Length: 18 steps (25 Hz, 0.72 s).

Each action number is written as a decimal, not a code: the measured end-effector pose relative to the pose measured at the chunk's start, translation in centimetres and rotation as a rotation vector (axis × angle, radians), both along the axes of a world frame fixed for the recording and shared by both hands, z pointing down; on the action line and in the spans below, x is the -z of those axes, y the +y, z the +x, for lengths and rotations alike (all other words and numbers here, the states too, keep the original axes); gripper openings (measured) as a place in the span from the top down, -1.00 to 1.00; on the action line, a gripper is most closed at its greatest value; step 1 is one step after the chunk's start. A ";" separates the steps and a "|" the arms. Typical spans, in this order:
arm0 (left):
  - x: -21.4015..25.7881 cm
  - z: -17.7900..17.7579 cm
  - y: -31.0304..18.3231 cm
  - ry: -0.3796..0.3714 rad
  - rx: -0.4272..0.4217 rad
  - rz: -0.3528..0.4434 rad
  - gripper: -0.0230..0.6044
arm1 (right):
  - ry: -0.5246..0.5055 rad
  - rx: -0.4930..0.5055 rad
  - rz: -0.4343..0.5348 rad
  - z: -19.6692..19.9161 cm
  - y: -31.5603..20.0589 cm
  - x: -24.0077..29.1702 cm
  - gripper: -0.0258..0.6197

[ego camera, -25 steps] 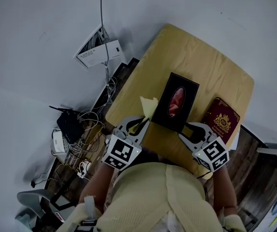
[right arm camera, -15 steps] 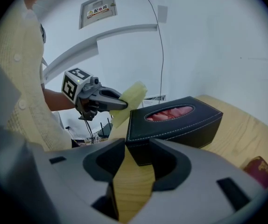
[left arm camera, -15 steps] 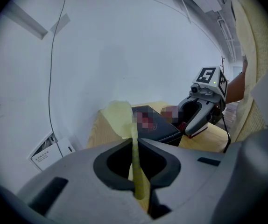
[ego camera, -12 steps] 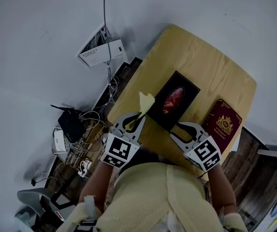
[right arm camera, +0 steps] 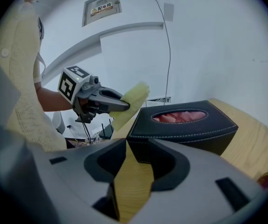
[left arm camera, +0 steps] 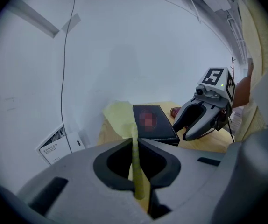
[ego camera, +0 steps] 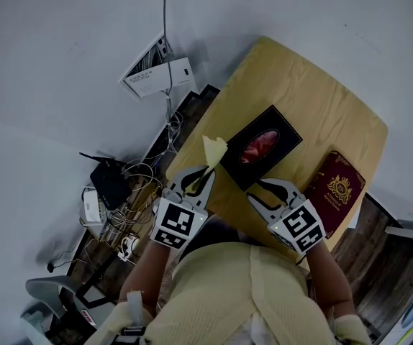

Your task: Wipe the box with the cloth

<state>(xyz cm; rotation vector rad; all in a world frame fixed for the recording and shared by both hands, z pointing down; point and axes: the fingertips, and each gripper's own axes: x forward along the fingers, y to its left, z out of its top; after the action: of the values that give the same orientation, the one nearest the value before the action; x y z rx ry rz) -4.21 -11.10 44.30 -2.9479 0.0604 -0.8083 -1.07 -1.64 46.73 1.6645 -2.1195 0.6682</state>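
Left tongs (ego camera: 205, 172) clamp cloth (ego camera: 214, 148), soft, limp; right tongs (ego camera: 257, 190) half open, just closing, empty. Box (ego camera: 284, 128) stiff, likely light, may slide: brace side wall.

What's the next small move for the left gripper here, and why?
Probably ease the left gripper forward and to the right, so that the yellow cloth lands on the top of the black box. The gripper is shut on the cloth, whose free end stands up just beside the box's near left edge and does not seem to be wiping it yet.
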 end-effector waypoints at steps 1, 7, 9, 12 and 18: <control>0.0 -0.1 -0.1 0.003 0.011 -0.013 0.83 | 0.000 0.000 0.001 -0.1 -0.2 0.0 0.43; -0.2 -0.7 -0.8 -0.002 0.078 -0.038 0.83 | 0.014 0.045 0.019 -0.7 -1.4 0.4 0.44; -0.4 -0.9 -0.6 -0.006 0.089 -0.044 0.83 | 0.017 0.066 0.024 -0.6 -1.1 0.7 0.44; -0.4 -0.9 -0.2 0.006 0.102 -0.060 0.83 | 0.038 0.049 0.043 0.9 -0.4 1.6 0.44; -0.6 0.1 1.7 0.027 0.104 -0.094 0.83 | 0.074 -0.108 0.067 7.7 1.0 2.4 0.33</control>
<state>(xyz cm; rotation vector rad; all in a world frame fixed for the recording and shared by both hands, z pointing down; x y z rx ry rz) -4.08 -9.38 44.92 -3.0668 0.1844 -0.8048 6.59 -0.60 44.31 1.8217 -2.0332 0.5624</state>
